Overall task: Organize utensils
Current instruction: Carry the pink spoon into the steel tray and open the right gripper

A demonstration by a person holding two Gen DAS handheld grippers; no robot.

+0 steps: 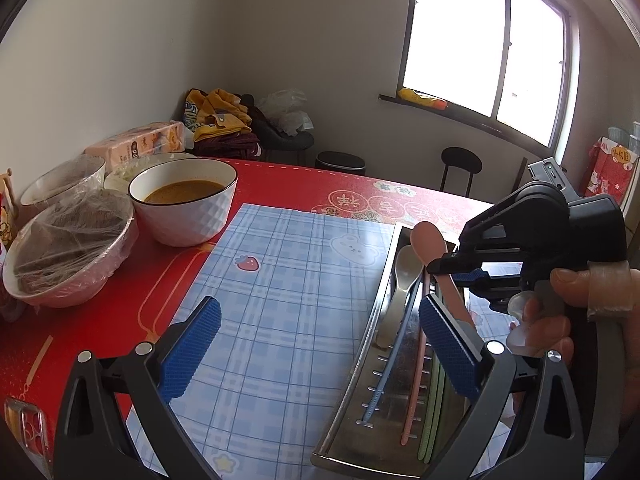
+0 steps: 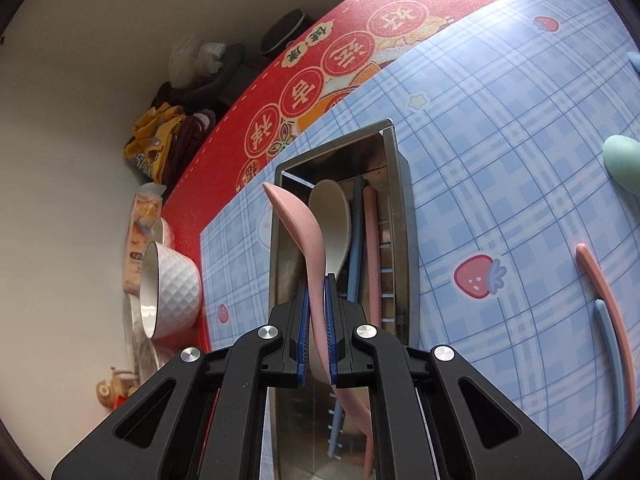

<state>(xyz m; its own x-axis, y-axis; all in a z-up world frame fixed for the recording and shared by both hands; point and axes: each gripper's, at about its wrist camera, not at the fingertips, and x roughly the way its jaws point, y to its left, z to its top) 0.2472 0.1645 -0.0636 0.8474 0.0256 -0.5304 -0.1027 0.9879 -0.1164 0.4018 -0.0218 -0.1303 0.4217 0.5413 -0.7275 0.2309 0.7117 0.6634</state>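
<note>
**Pink spoon held over the steel tray**

The right gripper [image 2: 318, 320] has its fingers clenched on the handle of a pink spoon [image 2: 298, 232], holding it above the metal tray [image 2: 402, 184] that sits on the blue checked mat [image 2: 500, 160]. In the tray lie a beige spoon [image 2: 334, 216], a blue utensil and a pink one side by side. The left gripper [image 1: 320, 344] hangs over the mat beside the tray, fingers spread and grasping nothing. A green spoon [image 2: 622, 164] and two more handles lie on the mat, well apart from the tray. A bowl of brown soup [image 1: 184, 200] stands on the red table [image 1: 100, 312].
</note>
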